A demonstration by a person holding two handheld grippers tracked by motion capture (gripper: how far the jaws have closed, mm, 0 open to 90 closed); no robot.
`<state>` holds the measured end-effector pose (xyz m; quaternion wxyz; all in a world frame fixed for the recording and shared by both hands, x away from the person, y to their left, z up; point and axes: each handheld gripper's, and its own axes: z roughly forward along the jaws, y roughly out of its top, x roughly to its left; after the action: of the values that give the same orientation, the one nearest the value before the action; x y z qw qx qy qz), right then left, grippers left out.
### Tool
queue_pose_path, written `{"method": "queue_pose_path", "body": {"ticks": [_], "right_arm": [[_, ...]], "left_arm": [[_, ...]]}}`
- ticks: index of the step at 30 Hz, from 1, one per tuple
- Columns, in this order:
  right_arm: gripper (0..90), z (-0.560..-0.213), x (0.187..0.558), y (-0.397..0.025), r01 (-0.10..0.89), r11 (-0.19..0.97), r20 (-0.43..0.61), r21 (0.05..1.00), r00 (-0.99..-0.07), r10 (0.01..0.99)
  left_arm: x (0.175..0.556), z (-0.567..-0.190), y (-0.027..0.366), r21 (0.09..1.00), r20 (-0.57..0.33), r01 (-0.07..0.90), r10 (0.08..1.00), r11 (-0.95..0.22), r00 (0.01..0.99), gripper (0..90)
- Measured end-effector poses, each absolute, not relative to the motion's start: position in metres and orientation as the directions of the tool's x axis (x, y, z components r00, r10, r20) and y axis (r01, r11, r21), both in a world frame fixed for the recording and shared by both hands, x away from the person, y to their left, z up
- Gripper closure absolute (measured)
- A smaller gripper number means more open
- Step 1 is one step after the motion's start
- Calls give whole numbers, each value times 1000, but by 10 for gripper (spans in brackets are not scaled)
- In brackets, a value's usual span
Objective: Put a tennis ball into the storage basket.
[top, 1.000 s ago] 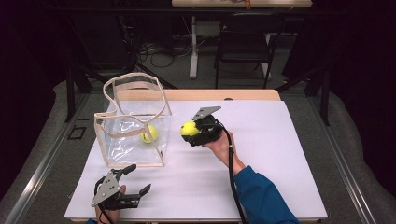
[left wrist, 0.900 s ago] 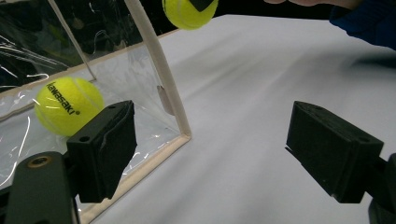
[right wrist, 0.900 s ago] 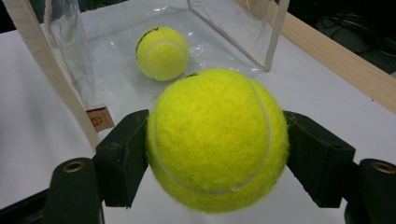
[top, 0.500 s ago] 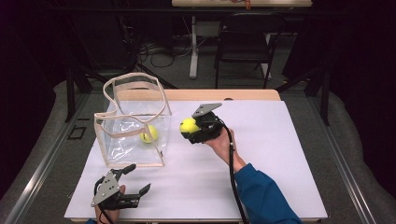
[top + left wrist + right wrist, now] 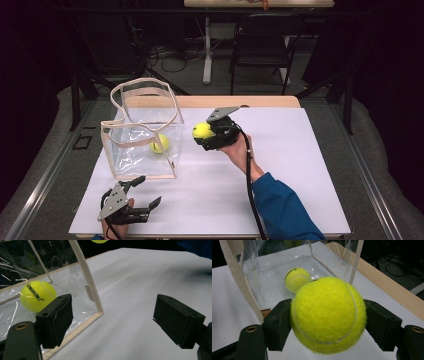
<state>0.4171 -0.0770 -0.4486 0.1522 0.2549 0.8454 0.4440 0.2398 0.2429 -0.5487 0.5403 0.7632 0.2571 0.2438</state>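
My right gripper point(image 5: 206, 134) is shut on a yellow tennis ball point(image 5: 202, 131) point(image 5: 328, 315), held above the white table just right of a clear plastic bag point(image 5: 142, 130) with beige trim. A second tennis ball point(image 5: 160, 143) point(image 5: 38, 296) point(image 5: 297, 279) lies inside the bag on its floor. My left gripper point(image 5: 145, 194) point(image 5: 112, 320) rests open near the table's front left edge, in front of the bag's near corner point(image 5: 98, 312), with nothing between its jaws.
The white table top point(image 5: 290, 165) has a wooden strip point(image 5: 240, 101) along its far edge. A dark chair point(image 5: 260, 50) and a table leg point(image 5: 206, 50) with cables stand on the floor behind. A blue sleeve point(image 5: 282, 210) comes in from the bottom.
The right gripper with its ball has drifted slightly left, toward the bag. The left gripper has stayed put.
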Motion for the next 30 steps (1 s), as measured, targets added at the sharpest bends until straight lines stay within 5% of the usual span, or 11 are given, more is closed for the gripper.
{"method": "queue_pose_path", "body": {"ticks": [30], "right_arm": [[266, -429, 417, -77, 268, 469, -50, 842, -826, 561]], "left_arm": [[239, -547, 243, 952, 99, 121, 659, -280, 746, 159]]}}
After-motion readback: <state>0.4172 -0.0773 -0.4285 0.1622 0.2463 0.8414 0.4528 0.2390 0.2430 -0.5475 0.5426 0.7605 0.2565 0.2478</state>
